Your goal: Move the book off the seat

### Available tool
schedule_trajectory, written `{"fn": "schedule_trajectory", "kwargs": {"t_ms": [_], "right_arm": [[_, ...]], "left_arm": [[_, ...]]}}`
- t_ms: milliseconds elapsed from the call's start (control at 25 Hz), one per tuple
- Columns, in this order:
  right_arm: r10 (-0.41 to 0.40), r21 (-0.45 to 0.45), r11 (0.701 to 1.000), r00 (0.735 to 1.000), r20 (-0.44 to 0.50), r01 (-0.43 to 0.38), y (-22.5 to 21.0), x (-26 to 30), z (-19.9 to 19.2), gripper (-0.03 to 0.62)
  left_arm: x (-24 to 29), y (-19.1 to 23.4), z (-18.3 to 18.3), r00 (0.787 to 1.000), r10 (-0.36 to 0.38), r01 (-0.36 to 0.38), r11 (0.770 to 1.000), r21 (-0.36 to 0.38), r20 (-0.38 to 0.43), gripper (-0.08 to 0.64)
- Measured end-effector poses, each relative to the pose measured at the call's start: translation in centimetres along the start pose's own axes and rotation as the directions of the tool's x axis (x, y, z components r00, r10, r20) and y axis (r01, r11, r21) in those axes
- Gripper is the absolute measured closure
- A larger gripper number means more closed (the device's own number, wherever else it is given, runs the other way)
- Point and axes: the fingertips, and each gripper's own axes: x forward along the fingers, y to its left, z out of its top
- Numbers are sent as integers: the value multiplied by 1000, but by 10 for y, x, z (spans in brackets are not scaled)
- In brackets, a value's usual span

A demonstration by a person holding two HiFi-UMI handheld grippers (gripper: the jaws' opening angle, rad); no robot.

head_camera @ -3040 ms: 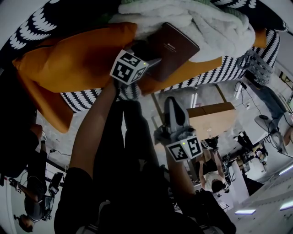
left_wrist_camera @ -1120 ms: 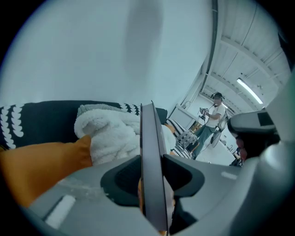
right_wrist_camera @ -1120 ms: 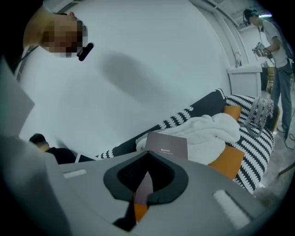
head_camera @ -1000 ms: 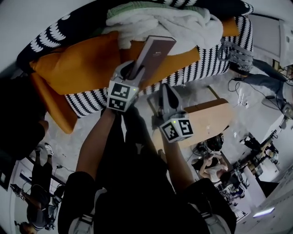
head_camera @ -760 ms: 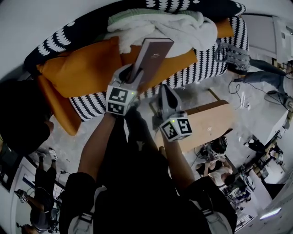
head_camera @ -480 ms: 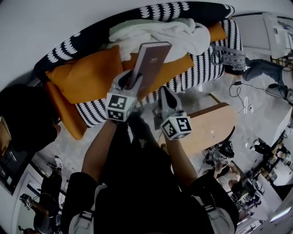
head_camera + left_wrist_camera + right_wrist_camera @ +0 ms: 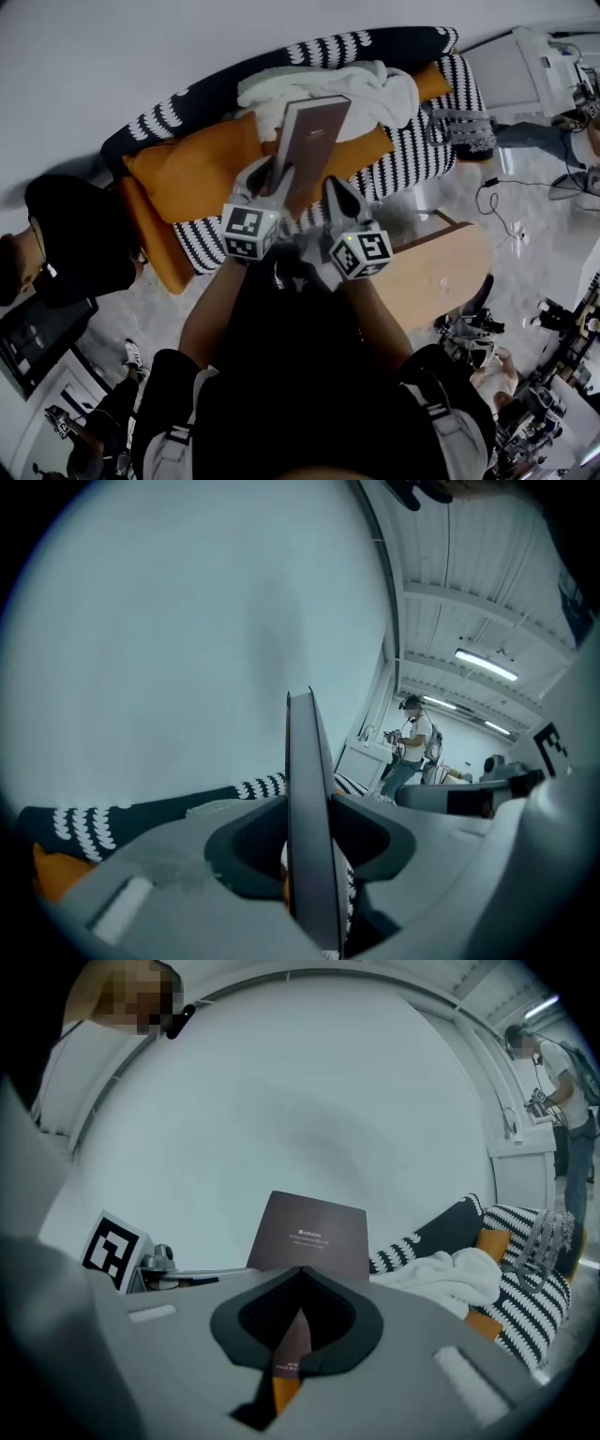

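The dark brown book (image 7: pixel 314 136) stands upright in the air above the sofa seat (image 7: pixel 412 155), with my left gripper (image 7: pixel 272 176) shut on its lower edge. In the left gripper view the book (image 7: pixel 302 761) shows edge-on, pinched between the two jaws of that gripper (image 7: pixel 307 813). My right gripper (image 7: pixel 335 187) hangs just right of the book with its jaws together and nothing between them. From the right gripper view the book's cover (image 7: pixel 314 1237) rises just beyond the tips of the right gripper (image 7: pixel 300 1274).
The black-and-white sofa carries orange cushions (image 7: pixel 187 173), a white blanket (image 7: pixel 347 89) and a grey knitted throw (image 7: pixel 461 129). A light wooden table (image 7: pixel 436 272) stands below right. A person in black (image 7: pixel 84 239) is at the left. Cables (image 7: pixel 497 187) lie on the floor.
The book went from lying on the orange cushion to standing upright in my left gripper, raised off the seat. Both grippers have risen, and the right one has drawn closer to the book.
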Motion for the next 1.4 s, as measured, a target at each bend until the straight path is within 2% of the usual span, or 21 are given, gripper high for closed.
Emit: {"fn": "schedule_trajectory", "kwargs": {"t_ms": [400, 560, 1000, 1400], "right_arm": [[58, -64, 997, 993, 106, -51, 43, -43, 40, 588], [76, -92, 994, 989, 126, -65, 50, -59, 47, 588], [98, -115, 990, 984, 148, -82, 61, -83, 46, 588], [80, -117, 991, 983, 167, -61, 58, -92, 49, 588]], "left_arm": [[-64, -37, 39, 995, 31, -33, 999, 25, 93, 403], [-84, -48, 40, 993, 37, -40, 999, 18, 116, 403], [-100, -66, 39, 988, 37, -42, 999, 33, 147, 403], [-103, -78, 38, 988, 8, -13, 999, 29, 155, 405]]}}
